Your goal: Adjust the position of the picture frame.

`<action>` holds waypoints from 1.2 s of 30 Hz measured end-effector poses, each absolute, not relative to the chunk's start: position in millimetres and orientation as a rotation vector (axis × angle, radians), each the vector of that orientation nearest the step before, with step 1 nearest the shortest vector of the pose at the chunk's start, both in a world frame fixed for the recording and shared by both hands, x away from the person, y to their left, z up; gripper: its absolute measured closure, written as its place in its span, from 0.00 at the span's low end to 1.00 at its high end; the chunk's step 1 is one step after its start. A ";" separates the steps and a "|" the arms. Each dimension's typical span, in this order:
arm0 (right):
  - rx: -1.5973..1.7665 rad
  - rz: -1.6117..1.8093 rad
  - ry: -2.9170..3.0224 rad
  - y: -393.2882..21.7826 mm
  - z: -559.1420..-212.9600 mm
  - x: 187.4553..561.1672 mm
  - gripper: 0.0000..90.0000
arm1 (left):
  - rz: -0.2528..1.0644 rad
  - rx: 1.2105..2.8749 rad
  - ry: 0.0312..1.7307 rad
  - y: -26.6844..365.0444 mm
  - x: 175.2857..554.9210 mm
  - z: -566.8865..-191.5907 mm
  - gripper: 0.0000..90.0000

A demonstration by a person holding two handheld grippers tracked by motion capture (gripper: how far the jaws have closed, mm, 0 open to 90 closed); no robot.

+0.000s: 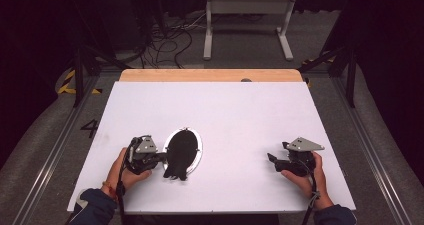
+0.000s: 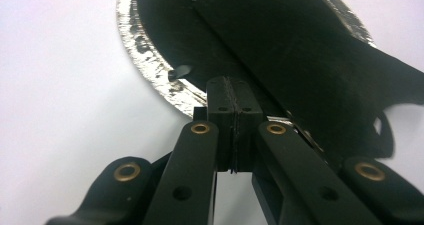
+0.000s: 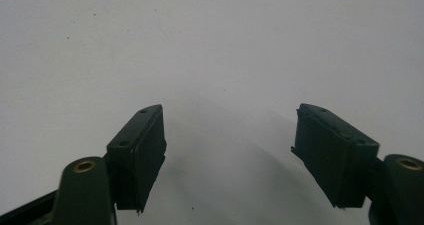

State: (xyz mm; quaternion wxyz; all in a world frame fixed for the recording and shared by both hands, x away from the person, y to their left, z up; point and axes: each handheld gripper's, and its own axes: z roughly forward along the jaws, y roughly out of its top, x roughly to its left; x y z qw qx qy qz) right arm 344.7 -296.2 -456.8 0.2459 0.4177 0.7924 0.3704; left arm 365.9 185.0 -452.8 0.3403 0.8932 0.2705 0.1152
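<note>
While the left gripper (image 2: 232, 130), jaws pressed together on the near edge of the black cloth (image 1: 180, 152) lying over the silver plate (image 1: 199, 146) at the desk's (image 1: 225, 110) seven o'clock, appears mid-drag (judged), the right gripper (image 3: 230, 150) hangs wide, holding nothing, at four o'clock; next move needs a steady pull.

A: Item one, the counter (image 1: 240, 115)?
B: Smooth matt white top; a strip of pale bare wood (image 1: 210, 75) along its far edge.

A: Item two, the plate (image 2: 145, 60)?
B: Silvery, foil-like rim, crinkled and scuffed, dull sheen.

A: Item three, the dark piece lying on it?
B: Black cloth (image 2: 310, 55), matt, soft-looking, with a folded seam.

A: Item four, left claw (image 2: 233, 92)?
B: Matt black plastic links, brass-coloured rivets; pads ridged, rubbery-looking.

A: Item five, right claw (image 3: 227, 150)?
B: Same matt black plastic, one brass-coloured rivet at each side; grey flat plate (image 1: 304, 144) on top, metal-looking.
</note>
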 end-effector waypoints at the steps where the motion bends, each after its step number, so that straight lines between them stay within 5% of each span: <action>1: 1.140 1.011 2.162 -296.2 -456.8 344.8 0.32 | 0.293 2.326 0.693 183.7 365.9 -452.6 1.00; 36: 1.116 0.968 2.189 -291.3 -458.5 345.9 0.31 | 0.169 2.279 0.593 121.6 386.3 -456.4 0.99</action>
